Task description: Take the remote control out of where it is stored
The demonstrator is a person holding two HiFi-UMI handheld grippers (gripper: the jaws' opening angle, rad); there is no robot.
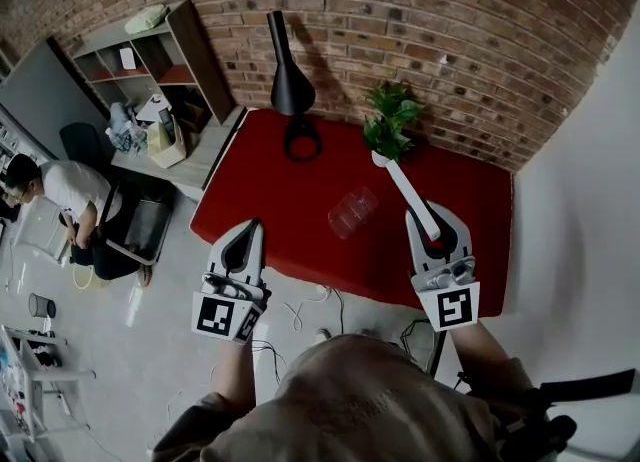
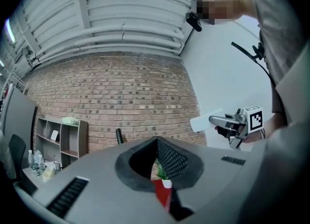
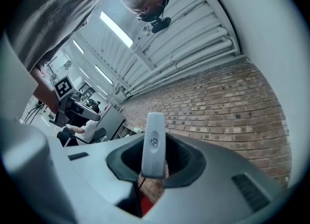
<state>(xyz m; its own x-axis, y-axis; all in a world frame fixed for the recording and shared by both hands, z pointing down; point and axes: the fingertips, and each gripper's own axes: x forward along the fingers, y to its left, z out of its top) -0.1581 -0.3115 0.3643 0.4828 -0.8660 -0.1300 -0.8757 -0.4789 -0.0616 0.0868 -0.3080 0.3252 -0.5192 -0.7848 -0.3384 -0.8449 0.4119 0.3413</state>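
Brick-walled room, red table (image 1: 270,200). Remote (image 1: 410,198): off the table, pinched at its near end by the right gripper (image 1: 437,218), long axis running straight out past the jaws towards the plant (image 1: 390,120). Left gripper (image 1: 252,226): jaws together, seemingly empty, well apart to the left.

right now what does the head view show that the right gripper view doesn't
Head view only: the black lamp, potted plant and clear container on the red table. Right gripper view only: ceiling lights overhead. Both: the white remote control clamped in the right gripper, the left gripper, and the brick wall.
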